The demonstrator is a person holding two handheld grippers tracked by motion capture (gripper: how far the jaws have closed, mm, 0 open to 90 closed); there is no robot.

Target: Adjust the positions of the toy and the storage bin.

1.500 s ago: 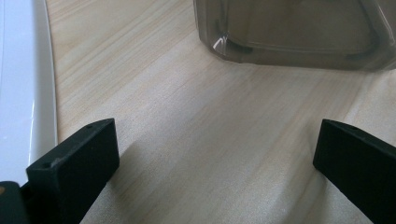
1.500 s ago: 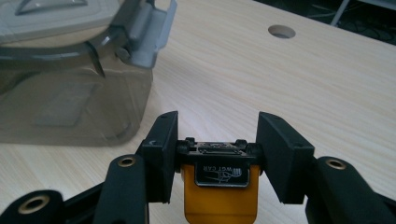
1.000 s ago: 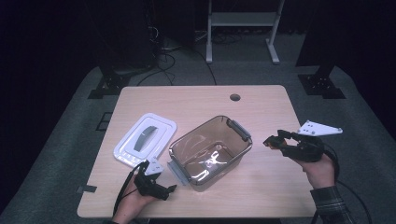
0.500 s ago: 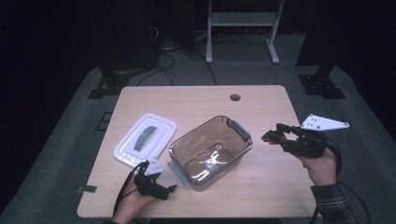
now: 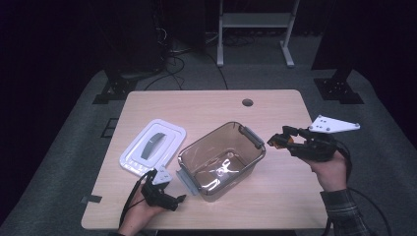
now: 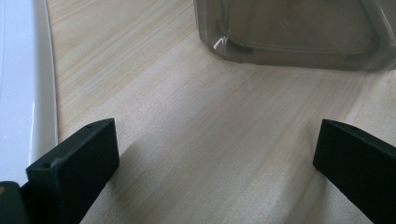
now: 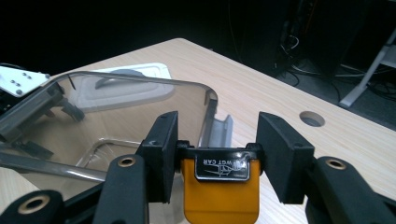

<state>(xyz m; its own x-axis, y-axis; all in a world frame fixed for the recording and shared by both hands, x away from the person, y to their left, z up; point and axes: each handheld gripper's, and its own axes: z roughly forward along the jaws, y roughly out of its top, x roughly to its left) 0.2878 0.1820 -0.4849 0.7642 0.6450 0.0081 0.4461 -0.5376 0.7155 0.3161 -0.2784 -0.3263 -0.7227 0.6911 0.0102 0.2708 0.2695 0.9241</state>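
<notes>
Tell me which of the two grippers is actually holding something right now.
The right gripper, raised beside the clear bin: its jaws clamp a small orange toy car. The left gripper rests on the table with jaws wide apart, nothing between them.

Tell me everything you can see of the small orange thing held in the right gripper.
The small orange plastic block with a glossy black top sits clamped between the two black jaws of the right gripper, which press on the sides of its black top. That top bears pale lettering, seemingly "WGT CAR". It looks like a toy car, though I cannot tell. It is held in the air beside the grey end latch of the clear brownish plastic container, not touching it.
</notes>
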